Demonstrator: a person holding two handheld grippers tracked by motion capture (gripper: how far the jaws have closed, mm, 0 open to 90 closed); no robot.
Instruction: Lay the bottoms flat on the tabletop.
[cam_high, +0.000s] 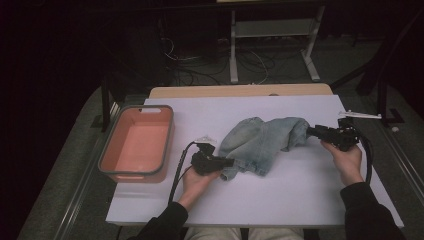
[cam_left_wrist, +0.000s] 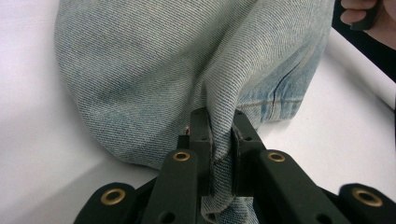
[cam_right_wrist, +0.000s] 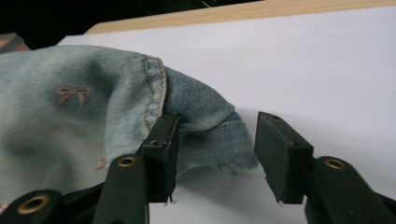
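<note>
Here, from the high view, a crumpled pale blue denim garment (cam_high: 262, 142) lies mid-table, right of a salmon-pink plastic bin (cam_high: 136, 144). In the left gripper view, the left gripper (cam_left_wrist: 219, 140) pinches a denim fold. In the right gripper view, the right gripper (cam_right_wrist: 215, 156) stands spread, a frayed corner between its jaws.
</note>
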